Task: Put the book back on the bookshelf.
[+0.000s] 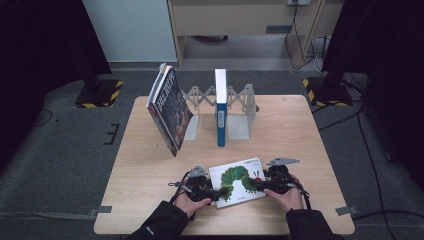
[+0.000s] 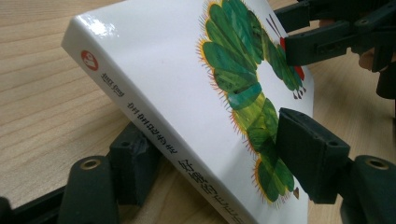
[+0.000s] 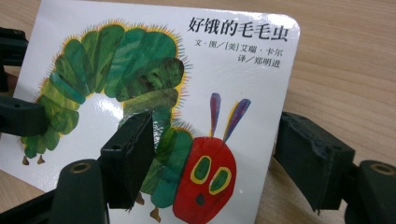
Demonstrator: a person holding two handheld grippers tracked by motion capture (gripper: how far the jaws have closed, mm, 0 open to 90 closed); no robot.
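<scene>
White caterpillar book between both grippers

It looks like a lab: a bare wooden bench on grey carpet, hazard-striped stand bases and loose cables.

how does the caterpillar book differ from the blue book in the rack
The caterpillar book lies near flat at the table's near edge, cover up; the blue book stands upright in the rack, spine toward the camera. The caterpillar book is clamped by the left hand-held gripper and right hand-held gripper; the blue book is untouched. Both are hardbacks.
</scene>
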